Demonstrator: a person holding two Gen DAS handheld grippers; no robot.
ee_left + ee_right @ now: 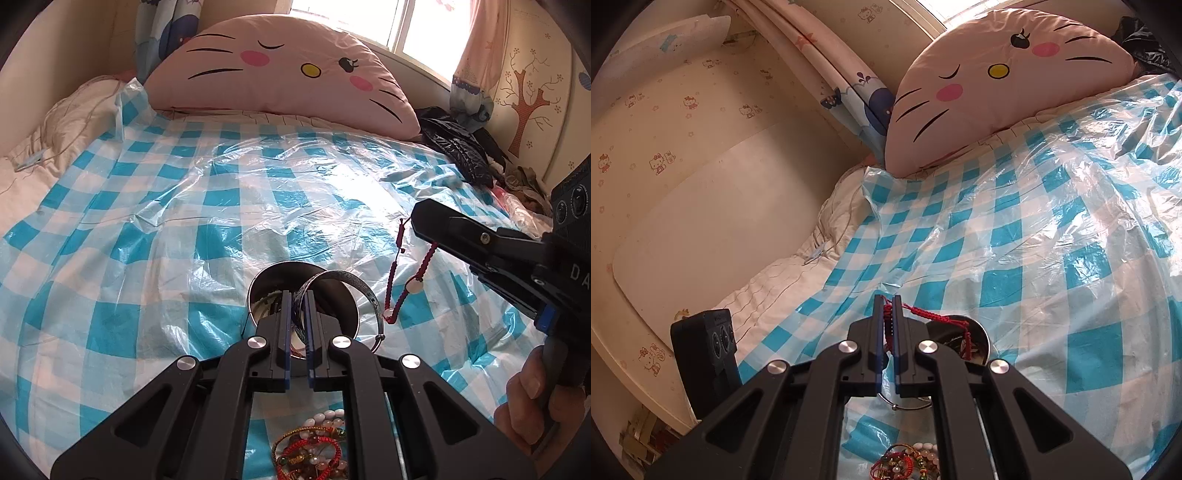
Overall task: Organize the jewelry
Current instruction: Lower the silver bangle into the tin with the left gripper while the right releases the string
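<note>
Here the left gripper (299,299) pinches a silver bangle (334,291), hiding the bowl (258,284) behind. The right gripper (887,306) clamps a red cord bracelet (923,312); more jewelry (314,446) lies half-hidden below.

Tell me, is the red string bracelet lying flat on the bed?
No, the red string bracelet dangles in the air from the right gripper.

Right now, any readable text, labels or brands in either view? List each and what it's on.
"DA": white letters on the right tongs' black body, cut off by the frame edge.
Embossed marking atop the left camera housing: too blurred to read.
Wallpaper and pillow: cartoon cat drawings only, no words.
Nothing else legible.
</note>
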